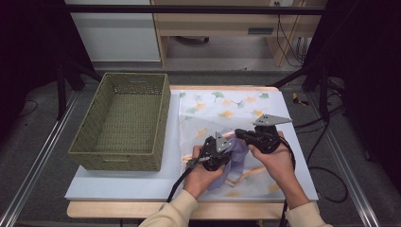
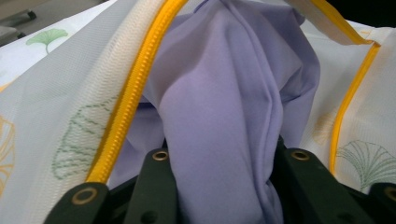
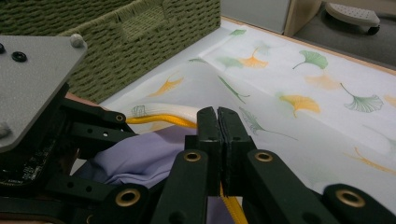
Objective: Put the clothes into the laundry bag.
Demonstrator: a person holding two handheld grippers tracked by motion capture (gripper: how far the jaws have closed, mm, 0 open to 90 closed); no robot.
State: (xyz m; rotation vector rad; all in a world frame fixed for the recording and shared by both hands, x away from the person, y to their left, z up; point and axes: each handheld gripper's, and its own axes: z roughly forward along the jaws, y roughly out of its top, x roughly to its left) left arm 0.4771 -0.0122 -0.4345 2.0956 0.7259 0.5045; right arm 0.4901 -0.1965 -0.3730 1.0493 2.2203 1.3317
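No legible text, label, brand, number or sign on anything here. The mesh bag (image 1: 222, 111) at 12 o'clock carries only printed ginkgo leaves, no lettering.

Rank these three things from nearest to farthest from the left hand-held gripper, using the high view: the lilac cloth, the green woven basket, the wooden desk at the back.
1. The lilac cloth: at the left hand-held gripper, in the mesh bag's opening.
2. The green woven basket: left of it on the table.
3. The wooden desk: far back, beyond the table.
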